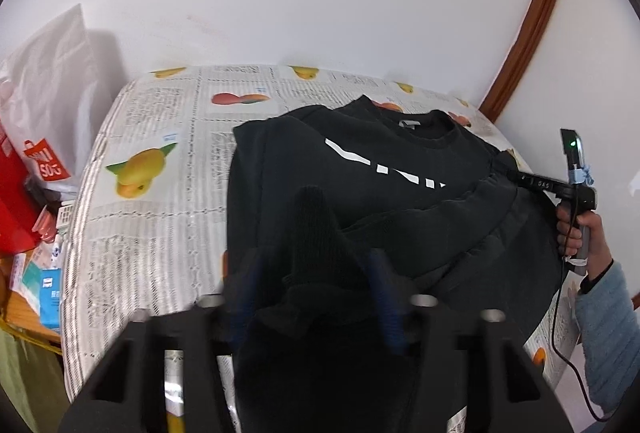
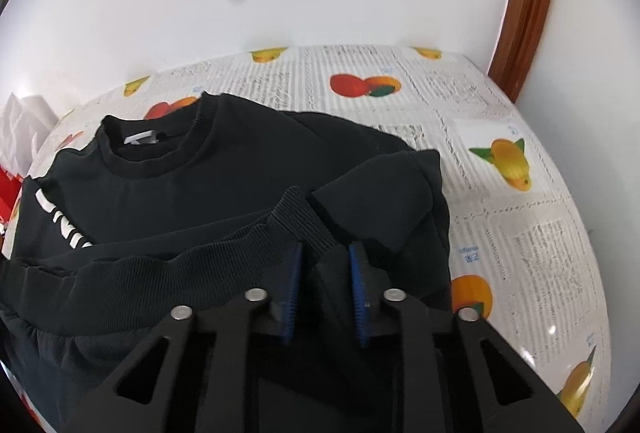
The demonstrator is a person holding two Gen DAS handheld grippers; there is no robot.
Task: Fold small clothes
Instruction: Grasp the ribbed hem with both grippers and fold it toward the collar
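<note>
A black sweatshirt [image 1: 360,169] with white lettering lies on the table, collar toward the wall, its lower part folded up over the chest. My left gripper [image 1: 314,261] is shut on a bunched corner of its ribbed hem, which stands up between the blue pads. In the right wrist view the sweatshirt [image 2: 180,193] fills the left and centre, and my right gripper [image 2: 325,253] is shut on the other end of the ribbed hem, beside a folded sleeve [image 2: 384,189]. The left wrist view also shows the right gripper [image 1: 516,175] at the garment's right edge, held by a person's hand [image 1: 576,229].
The table wears a newspaper-and-fruit print cover [image 1: 160,113], bare left of the garment and, in the right wrist view, the cover [image 2: 512,217] is bare to its right. A white plastic bag [image 1: 52,73], a red bag [image 1: 16,201] and small boxes [image 1: 48,285] crowd the left edge. A brown wooden frame [image 1: 528,33] runs up the white wall.
</note>
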